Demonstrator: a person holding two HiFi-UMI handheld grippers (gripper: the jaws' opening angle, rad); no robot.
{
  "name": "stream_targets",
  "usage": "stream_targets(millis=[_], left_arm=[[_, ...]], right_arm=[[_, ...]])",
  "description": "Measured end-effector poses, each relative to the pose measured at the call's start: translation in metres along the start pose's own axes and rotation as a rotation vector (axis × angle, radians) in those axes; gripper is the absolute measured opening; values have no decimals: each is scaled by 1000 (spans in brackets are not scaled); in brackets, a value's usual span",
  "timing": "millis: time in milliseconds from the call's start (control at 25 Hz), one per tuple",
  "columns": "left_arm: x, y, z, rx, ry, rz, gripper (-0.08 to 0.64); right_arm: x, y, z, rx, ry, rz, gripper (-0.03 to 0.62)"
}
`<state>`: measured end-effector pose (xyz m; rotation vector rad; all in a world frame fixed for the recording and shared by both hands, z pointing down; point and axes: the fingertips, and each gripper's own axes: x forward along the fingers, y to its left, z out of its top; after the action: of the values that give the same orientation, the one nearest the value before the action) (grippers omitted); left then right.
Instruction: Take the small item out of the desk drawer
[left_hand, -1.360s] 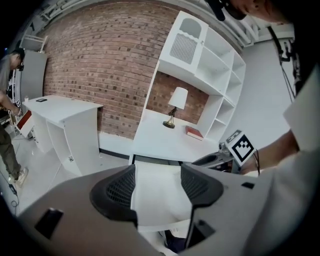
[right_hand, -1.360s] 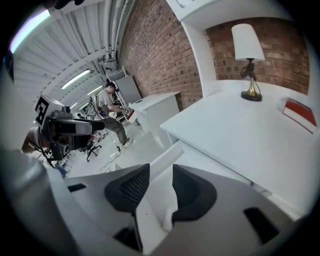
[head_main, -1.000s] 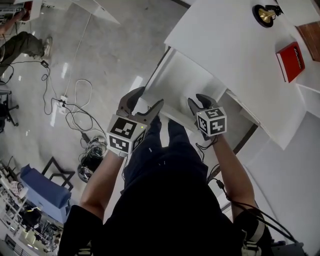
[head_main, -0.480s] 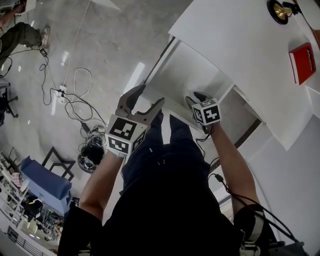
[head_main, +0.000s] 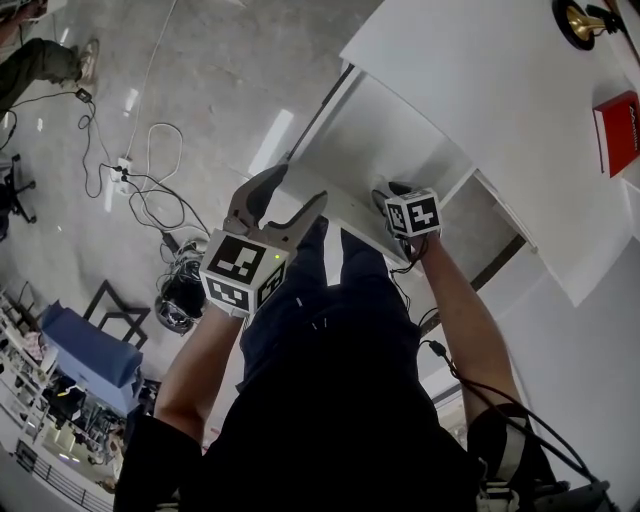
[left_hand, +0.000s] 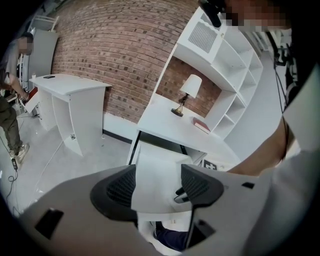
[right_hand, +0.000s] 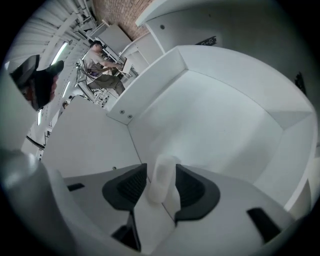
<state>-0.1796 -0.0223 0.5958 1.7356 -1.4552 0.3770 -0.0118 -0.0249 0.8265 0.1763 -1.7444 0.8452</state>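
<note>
The white desk drawer (head_main: 385, 135) stands pulled out under the desk top (head_main: 480, 70). In the right gripper view a small white cylindrical item (right_hand: 160, 187) stands upright on the drawer floor (right_hand: 220, 125), near the front corner. My right gripper (right_hand: 161, 171) reaches down into the drawer. Its jaws have just been opening and now straddle the item, with a thin gap on each side. In the head view only its marker cube and one dark jaw show at the right gripper (head_main: 388, 192). My left gripper (head_main: 290, 190) hangs open and empty over the drawer's front left corner.
A brass lamp (head_main: 585, 20) and a red book (head_main: 620, 130) sit on the desk top. Cables and a power strip (head_main: 125, 190) lie on the floor at the left. A second white desk (left_hand: 70, 90) and a standing person (left_hand: 10, 100) are further off.
My right gripper has dropped deeper into the drawer and tilted more steeply, so its jaws are now mostly hidden behind its cube. The left gripper has stayed almost where it was.
</note>
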Motion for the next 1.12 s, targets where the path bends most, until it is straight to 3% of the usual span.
stream_targets(millis=[240,480,880,1120], left_arm=[[31,7,-14,-6,22,22,269],[34,8,-22,-17,37,20,268],[1,-1,-4,-11,15,9,268],[22,-1,-11,4,19,8,267]], right_arm=[[36,-22,-6,26,21,44,180],[51,-25,-10,14,45,37,179],[22,-3,-2,-9,33,5,135],[21,-16,8,16,-33,12,135]])
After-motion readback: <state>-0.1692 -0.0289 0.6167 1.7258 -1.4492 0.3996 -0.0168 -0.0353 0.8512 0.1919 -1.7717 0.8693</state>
